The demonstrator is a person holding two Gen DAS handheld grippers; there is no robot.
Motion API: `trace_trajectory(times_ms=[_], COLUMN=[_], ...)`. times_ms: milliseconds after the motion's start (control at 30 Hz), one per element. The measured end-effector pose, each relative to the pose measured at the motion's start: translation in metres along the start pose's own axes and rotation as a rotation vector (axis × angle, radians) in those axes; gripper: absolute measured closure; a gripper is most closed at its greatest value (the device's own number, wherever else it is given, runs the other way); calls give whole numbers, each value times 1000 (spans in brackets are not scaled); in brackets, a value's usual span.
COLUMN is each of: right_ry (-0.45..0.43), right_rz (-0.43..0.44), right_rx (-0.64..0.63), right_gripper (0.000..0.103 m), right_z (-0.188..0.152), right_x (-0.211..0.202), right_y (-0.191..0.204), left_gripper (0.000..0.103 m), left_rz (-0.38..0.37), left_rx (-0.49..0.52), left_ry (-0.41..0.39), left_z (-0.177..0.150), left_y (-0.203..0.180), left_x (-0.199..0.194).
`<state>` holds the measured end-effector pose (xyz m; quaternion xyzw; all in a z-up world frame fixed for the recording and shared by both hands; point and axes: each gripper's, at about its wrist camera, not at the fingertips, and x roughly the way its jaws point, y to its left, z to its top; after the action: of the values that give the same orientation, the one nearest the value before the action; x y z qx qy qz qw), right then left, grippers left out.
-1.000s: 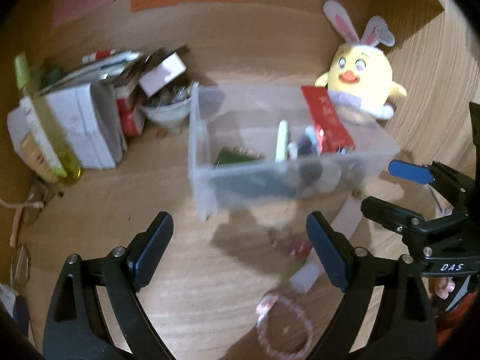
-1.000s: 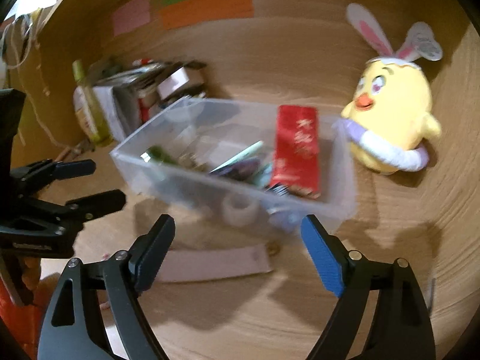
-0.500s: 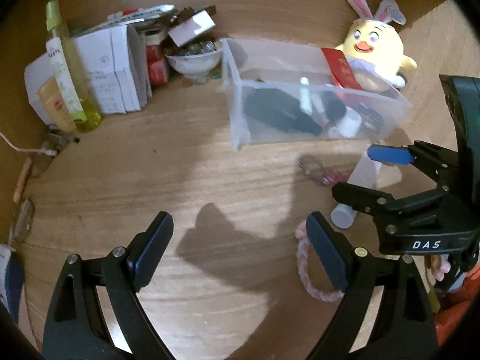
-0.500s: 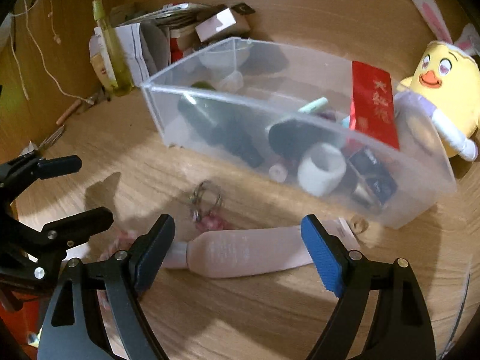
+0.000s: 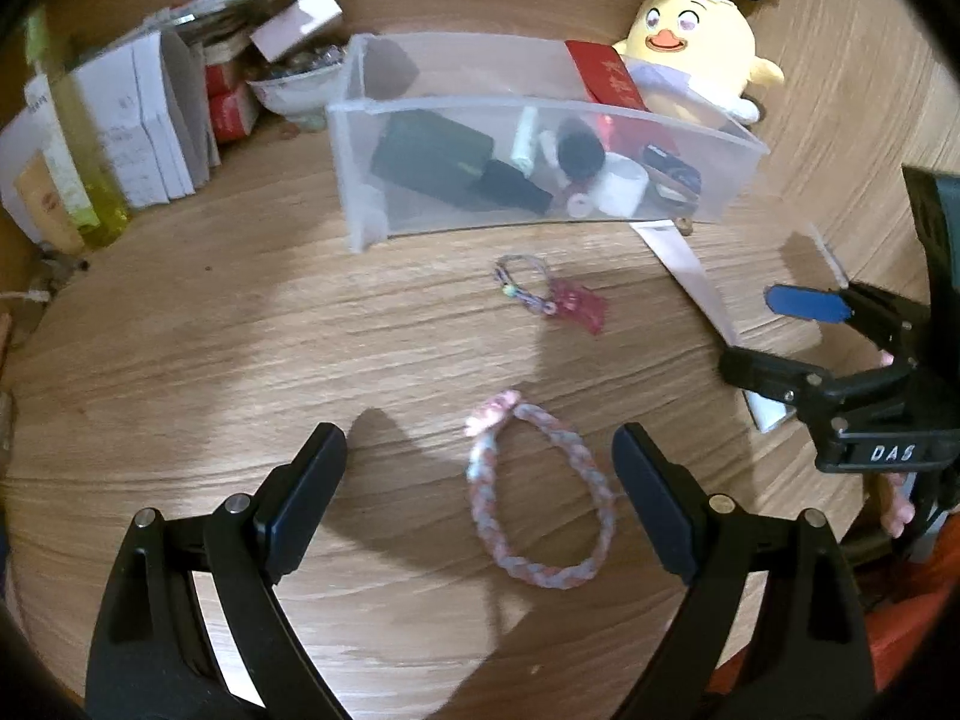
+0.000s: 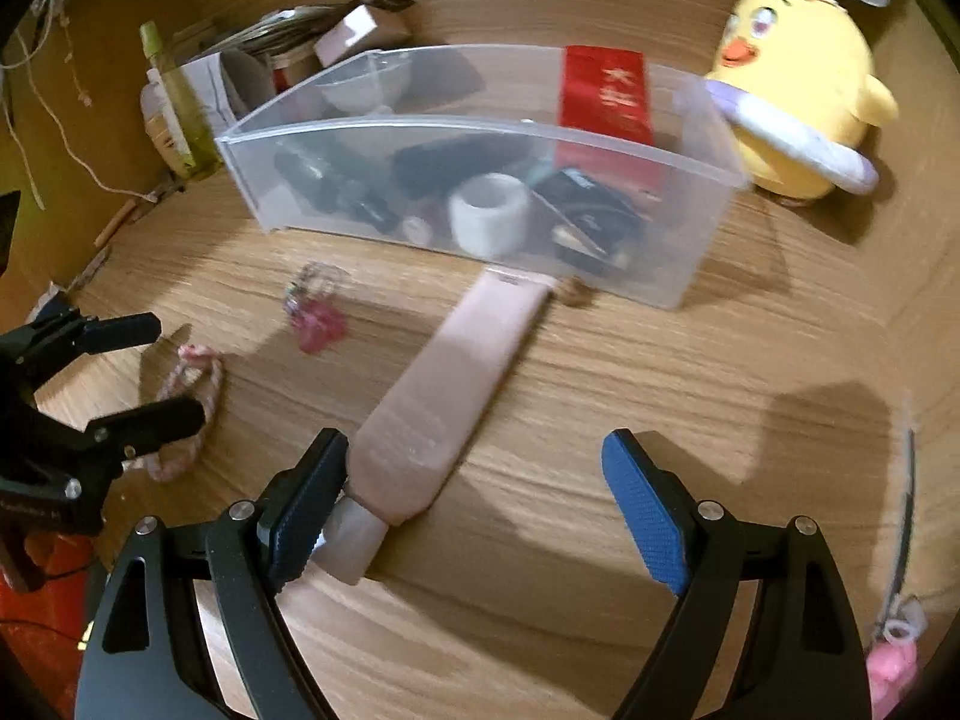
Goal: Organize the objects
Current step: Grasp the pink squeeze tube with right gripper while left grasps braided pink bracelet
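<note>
One clear bin [image 5: 384, 222] at 12 o'clock; loose on table: one braided bracelet [image 5: 540, 492], one keychain [image 5: 570, 300], one pink tube [image 6: 444, 384]. Left gripper [image 5: 480, 492] and right gripper [image 6: 474, 492]: jaws wide, empty.

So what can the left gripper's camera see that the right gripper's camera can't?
Only the left wrist view shows the whole braided bracelet lying between the open left gripper fingers, plus the stack of white boxes.

Only the right wrist view shows the full pink tube, its cap beside the open right gripper, and a pink charm at the lower right edge.

Both show the clear bin, the yellow plush chick, the red envelope and the pink keychain on the wooden table.
</note>
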<state>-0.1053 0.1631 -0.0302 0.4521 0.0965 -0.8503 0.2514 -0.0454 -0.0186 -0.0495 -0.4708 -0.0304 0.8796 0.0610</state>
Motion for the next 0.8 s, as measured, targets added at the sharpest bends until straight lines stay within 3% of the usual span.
trace_trajectory(times_ms=[100,167,433,600,633,700,800], right_ry=[6,4,-50,-36,-40,-39,-43], right_rz=[-33,-39,-41,-56,-68,-71,-60], right_rx=[-16,-13,-4,-22,-23,-25,-22], right_gripper=[19,19,22,44,45,48,62], right_z=[-7,-10,3,11,12,13,14], right_x=[-5,-9,-7,4,5,6,5], right_y=[-6,-10,-5,6,7,8,7], left_gripper=[19,30,55,77,86,88,88], left_rz=[1,11,34,33,31,32,33], left_rx=[-4,10,33,47,46,50,51], left_ry=[1,-1,-43,-58,-61,-68,-76], left_z=[-1,0,2,1,1,0,0], left_y=[-3,-4,-17,-17,-17,-16,-16], left_x=[2,3,4,3,3,3,2])
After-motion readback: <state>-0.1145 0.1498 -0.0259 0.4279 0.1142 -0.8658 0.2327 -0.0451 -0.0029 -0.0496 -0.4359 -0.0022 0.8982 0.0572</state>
